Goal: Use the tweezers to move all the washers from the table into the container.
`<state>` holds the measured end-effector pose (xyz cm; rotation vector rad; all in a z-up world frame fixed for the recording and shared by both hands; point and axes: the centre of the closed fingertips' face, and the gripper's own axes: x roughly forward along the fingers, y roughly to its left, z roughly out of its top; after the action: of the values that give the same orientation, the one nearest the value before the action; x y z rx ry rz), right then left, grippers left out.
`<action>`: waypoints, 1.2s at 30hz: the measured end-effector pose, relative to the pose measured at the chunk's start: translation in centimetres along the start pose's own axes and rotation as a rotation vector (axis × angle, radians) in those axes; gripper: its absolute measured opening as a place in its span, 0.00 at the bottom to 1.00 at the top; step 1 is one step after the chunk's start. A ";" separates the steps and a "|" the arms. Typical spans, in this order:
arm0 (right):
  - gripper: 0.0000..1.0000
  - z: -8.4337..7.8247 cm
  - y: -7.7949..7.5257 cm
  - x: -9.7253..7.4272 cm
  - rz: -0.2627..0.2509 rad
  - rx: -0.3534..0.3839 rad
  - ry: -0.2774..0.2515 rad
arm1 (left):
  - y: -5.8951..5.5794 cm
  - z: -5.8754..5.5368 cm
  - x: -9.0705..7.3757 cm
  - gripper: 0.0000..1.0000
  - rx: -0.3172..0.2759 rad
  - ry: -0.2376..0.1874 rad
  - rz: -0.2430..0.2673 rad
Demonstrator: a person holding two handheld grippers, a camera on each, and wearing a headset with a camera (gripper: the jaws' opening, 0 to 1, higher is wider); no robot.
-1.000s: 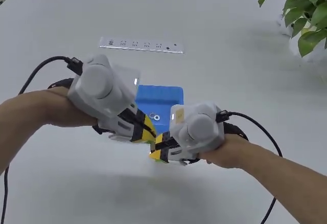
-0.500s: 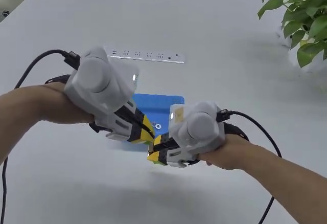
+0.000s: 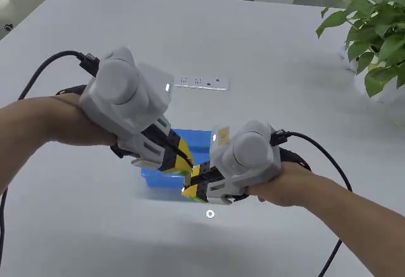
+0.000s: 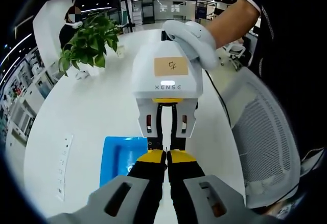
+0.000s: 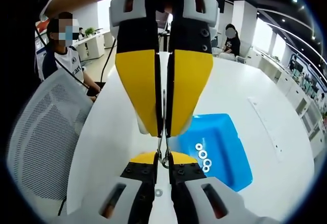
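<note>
Apparently mid-handover, left gripper (image 3: 183, 163) and right gripper (image 3: 193, 186) jaws both clamp the thin metal tweezers (image 5: 163, 132); next, pinch the small silver washer (image 3: 210, 214) near the shallow blue plastic container (image 3: 159, 179)

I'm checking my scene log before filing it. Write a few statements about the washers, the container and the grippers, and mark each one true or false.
1. Three washers lie inside the blue container. True.
2. Every washer is already off the table. False: one washer lies on the table, outside the container.
3. The left gripper and the right gripper meet tip to tip, with the tweezers running between them. True.
4. The power strip rests across the container. False: it lies on the table beyond the container, apart from it.
5. The plant stands in the container. False: it stands off to the side, far from the container.
</note>
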<state>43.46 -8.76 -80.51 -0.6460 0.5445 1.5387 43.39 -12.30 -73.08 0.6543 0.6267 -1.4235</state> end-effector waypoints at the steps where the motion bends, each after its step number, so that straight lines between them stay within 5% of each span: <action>1: 0.10 0.1 -0.1 0.0 -0.002 -0.002 0.000 | 0.2 0.1 -0.1 0.05 0.003 0.000 0.001; 17: 0.10 0.5 -3.0 -0.4 -0.032 -0.006 -0.004 | 2.8 0.3 -0.5 0.05 0.032 0.005 0.015; 36: 0.10 -1.4 -5.9 1.8 -0.018 0.018 0.010 | 5.8 -2.2 1.1 0.05 0.020 0.019 0.011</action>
<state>49.36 -8.01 -82.56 -0.6436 0.5577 1.5126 49.18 -11.21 -75.14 0.6866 0.6235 -1.4166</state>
